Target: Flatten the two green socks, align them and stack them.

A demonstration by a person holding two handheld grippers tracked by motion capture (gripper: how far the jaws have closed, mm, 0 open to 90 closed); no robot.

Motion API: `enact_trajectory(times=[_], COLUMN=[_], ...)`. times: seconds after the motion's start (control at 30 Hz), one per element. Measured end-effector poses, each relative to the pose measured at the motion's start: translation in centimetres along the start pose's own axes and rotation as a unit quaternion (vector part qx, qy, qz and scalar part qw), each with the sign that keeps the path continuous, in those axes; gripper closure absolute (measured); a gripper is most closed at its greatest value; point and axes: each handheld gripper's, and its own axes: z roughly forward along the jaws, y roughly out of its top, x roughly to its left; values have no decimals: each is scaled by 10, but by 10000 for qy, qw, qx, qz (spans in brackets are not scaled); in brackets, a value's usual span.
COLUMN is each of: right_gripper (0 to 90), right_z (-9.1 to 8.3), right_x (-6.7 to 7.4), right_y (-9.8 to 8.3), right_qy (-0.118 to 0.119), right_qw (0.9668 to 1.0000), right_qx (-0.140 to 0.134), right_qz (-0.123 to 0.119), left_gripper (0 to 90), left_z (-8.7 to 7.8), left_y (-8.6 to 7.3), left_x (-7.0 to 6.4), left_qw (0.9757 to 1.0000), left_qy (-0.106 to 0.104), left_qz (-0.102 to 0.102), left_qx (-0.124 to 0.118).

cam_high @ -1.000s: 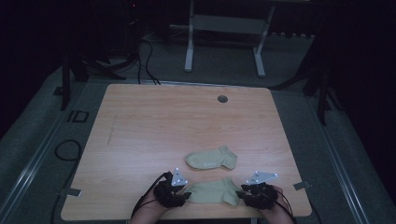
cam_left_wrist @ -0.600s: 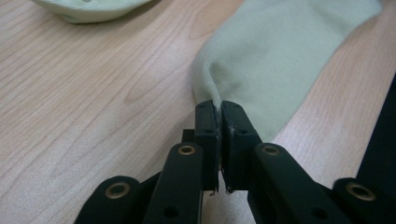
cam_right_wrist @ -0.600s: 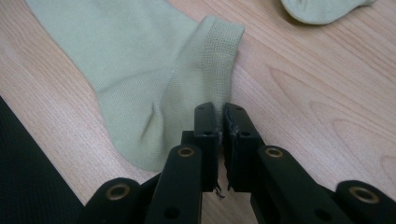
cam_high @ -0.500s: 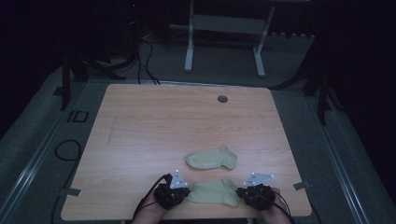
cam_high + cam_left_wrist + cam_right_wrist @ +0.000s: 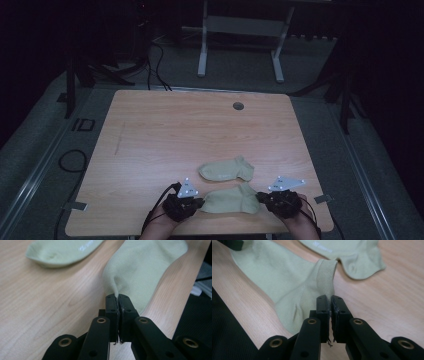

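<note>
My left gripper (image 5: 117, 296) pinches the toe end of the near green sock (image 5: 231, 200). My right gripper (image 5: 330, 298) pinches its ribbed cuff (jaws pressed tight). The 2nd green sock (image 5: 226, 169) lies just beyond on the wooden table (image 5: 165, 130).

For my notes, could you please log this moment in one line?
left gripper: shut on near sock | right gripper: shut on near sock | far sock: untouched

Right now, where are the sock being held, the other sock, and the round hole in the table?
held sock (image 5: 231, 200), high view, middle of its foot
other sock (image 5: 225, 170), high view, middle of its body
round hole (image 5: 238, 106), high view, its centre, near the tabletop's far edge
</note>
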Motion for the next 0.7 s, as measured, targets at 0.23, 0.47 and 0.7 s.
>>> enact_trajectory(times=[0.23, 0.47, 0.7], right_gripper=[852, 852, 852], right_z=[-13, -22, -22], right_x=[-5, -12, -23], right_y=[12, 32, 63], right_qy=[-80, -230, -303], right_qw=[9997, 9990, 9983], right_qx=[-214, -373, -465], right_qz=[49, -44, -196], left_gripper=[873, 873, 873], left_z=[-12, -23, -28], left_y=[20, 41, 60], left_x=[5, 13, 27], left_qw=[9999, 9996, 9995], left_qy=[-10, 79, 199], left_qz=[89, 179, 127], left_qx=[-136, -185, -231])
